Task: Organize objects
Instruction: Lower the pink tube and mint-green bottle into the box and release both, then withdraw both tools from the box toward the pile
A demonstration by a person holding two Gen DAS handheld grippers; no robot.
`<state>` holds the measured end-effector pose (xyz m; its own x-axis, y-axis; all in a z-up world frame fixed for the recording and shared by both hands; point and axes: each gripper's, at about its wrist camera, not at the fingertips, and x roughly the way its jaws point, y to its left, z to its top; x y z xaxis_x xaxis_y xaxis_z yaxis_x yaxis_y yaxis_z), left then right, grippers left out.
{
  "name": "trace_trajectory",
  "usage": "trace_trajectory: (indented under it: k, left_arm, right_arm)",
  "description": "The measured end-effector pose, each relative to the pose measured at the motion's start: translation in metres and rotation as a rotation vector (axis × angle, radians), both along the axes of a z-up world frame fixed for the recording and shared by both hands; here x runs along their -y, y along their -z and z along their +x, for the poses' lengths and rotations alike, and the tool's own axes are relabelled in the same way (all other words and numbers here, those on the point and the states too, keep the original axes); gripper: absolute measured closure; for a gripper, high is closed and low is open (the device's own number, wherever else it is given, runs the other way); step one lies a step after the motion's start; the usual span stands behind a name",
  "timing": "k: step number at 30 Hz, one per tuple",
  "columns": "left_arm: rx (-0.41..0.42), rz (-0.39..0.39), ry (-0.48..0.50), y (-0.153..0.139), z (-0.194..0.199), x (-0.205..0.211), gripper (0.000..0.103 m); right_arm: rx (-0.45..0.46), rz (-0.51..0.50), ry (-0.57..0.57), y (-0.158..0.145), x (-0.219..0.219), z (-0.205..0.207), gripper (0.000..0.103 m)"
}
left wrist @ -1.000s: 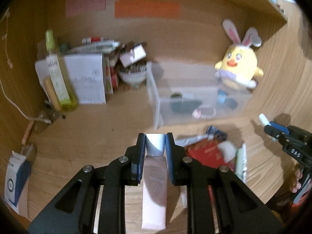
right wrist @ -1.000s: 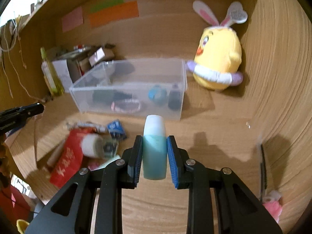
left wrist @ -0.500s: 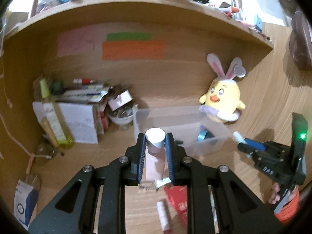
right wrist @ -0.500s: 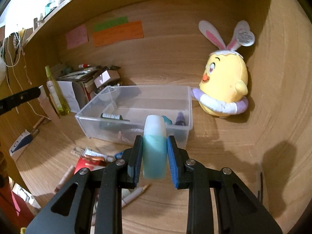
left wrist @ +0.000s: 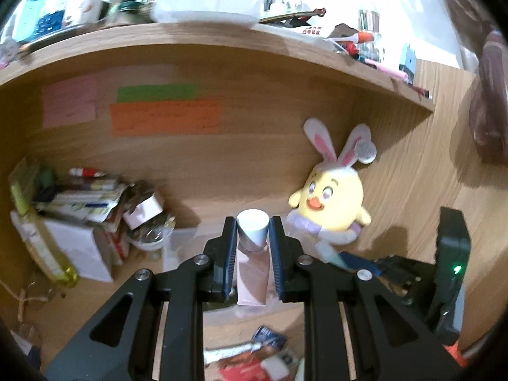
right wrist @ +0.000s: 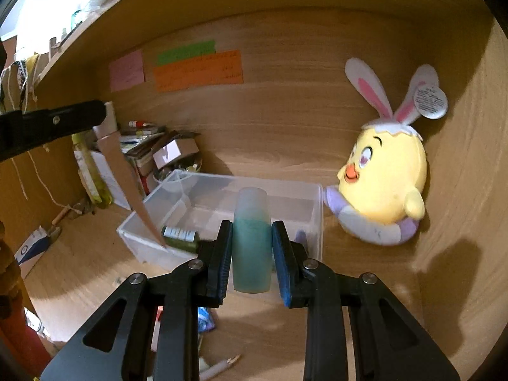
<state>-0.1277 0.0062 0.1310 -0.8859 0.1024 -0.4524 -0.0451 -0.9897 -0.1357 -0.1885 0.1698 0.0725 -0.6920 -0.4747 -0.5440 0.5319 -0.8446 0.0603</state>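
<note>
Both grippers have been lifted since the earlier frames, so the upper shelf (left wrist: pixel 222 36) is now seen above the left gripper (left wrist: pixel 253 238) and the clear bin (right wrist: pixel 317 209) sits lower before the right gripper (right wrist: pixel 252 247). A pink tube (left wrist: pixel 252 273) with a white cap is clamped cap-forward between the left jaws, and a teal bottle (right wrist: pixel 252 244) is clamped upright between the right jaws. Both are held above the desk (right wrist: pixel 365 285), the bottle just in front of the bin, which stands near the back wall beside a yellow plush toy (right wrist: pixel 384 187).
</note>
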Motion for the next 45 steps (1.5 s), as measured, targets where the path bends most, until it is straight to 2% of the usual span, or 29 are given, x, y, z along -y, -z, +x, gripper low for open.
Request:
trace_trajectory:
  k: [6, 10, 14, 20, 27, 35, 37, 40, 41, 45]
  left_arm:
    - [0.011, -0.02, -0.004, 0.016, -0.035, -0.013, 0.083]
    - [0.077, -0.021, 0.005, 0.041, -0.058, -0.015, 0.083]
    - [0.149, 0.034, 0.025, 0.064, -0.074, -0.001, 0.083]
    - [0.238, 0.098, 0.018, 0.084, -0.082, 0.026, 0.083]
    - [0.355, 0.067, -0.033, 0.112, -0.092, 0.045, 0.083]
    - [0.364, 0.032, -0.046, 0.12, -0.08, 0.051, 0.082]
    - [0.351, 0.016, -0.058, 0.117, -0.076, 0.052, 0.077]
    - [0.326, -0.006, -0.08, 0.11, -0.069, 0.054, 0.059]
    - [0.314, -0.014, -0.087, 0.107, -0.066, 0.054, 0.054]
    - [0.274, -0.051, -0.104, 0.095, -0.052, 0.052, 0.047]
  right_arm:
    - [0.042, 0.051, 0.003, 0.007, 0.016, -0.033, 0.08]
    - [0.079, 0.093, -0.002, 0.02, 0.026, -0.048, 0.08]
    - [0.115, 0.125, -0.013, 0.034, 0.032, -0.057, 0.08]
    - [0.172, 0.166, -0.049, 0.051, 0.044, -0.067, 0.08]
    - [0.199, 0.214, -0.084, 0.063, 0.062, -0.073, 0.08]
    - [0.214, 0.259, -0.096, 0.072, 0.077, -0.076, 0.08]
    - [0.203, 0.278, -0.089, 0.071, 0.078, -0.075, 0.08]
    - [0.196, 0.282, -0.091, 0.067, 0.078, -0.072, 0.076]
    - [0.186, 0.277, -0.09, 0.063, 0.077, -0.07, 0.072]
    - [0.139, 0.262, -0.073, 0.05, 0.072, -0.06, 0.058]
